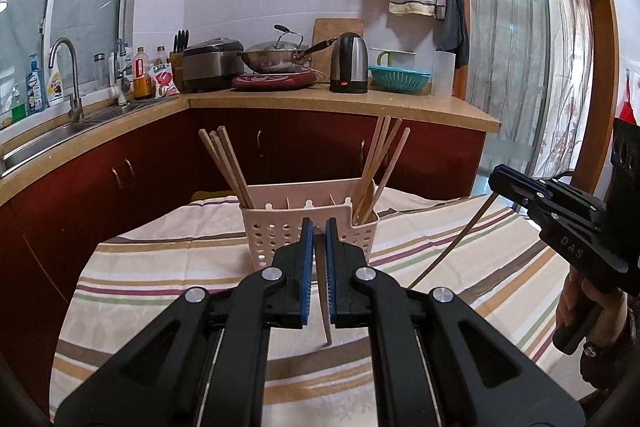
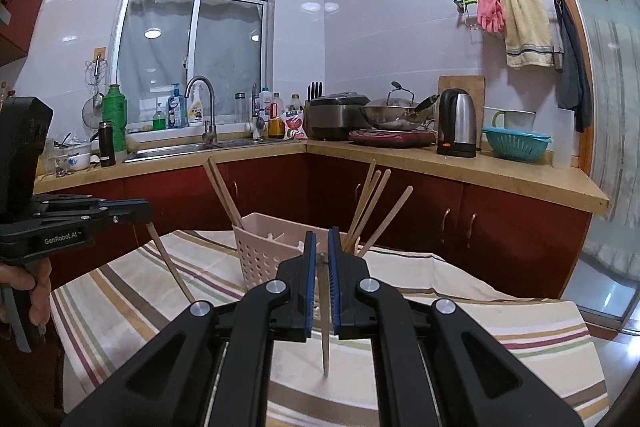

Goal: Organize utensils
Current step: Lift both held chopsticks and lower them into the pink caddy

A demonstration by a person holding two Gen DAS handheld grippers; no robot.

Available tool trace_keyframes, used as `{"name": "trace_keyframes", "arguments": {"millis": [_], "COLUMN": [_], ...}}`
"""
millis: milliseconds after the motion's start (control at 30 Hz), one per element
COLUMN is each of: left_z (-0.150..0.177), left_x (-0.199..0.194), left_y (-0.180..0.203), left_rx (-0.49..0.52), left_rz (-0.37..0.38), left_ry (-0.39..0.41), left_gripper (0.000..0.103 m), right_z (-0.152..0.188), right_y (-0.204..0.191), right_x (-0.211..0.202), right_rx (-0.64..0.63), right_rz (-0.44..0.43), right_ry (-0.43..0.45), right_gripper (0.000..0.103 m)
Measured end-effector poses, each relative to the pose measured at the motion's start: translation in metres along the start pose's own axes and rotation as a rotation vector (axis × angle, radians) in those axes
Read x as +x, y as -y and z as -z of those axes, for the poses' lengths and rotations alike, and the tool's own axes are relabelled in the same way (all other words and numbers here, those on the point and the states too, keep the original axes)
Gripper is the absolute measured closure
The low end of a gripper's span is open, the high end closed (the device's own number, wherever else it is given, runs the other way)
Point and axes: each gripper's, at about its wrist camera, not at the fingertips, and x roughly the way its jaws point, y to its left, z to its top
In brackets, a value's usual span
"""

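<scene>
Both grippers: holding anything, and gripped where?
Left gripper and right gripper each clamp one wooden chopstick near its upper end; the rest hangs below the pads.

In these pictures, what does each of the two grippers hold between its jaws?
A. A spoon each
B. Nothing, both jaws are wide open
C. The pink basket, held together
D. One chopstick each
D. The left gripper pinches one chopstick hanging below its jaws, and the right gripper pinches another chopstick, in front of the pink basket.
</scene>
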Motion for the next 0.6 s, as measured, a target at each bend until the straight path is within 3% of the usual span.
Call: {"name": "trace_keyframes", "arguments": {"millis": [600], "left_z": [-0.015], "left_x": [0.029], "left_y": [-0.007], "left_rx": [-0.004], "left_rz": [0.008], "left_ry": [0.012], "left_gripper": [0.096], "right_z": [-0.012], "right_y": [0.007], "right_x": [0.027], "right_rx": [0.015], "right_rz": [-0.001], "right_ry": [0.006], "right_gripper": [0.096]}}
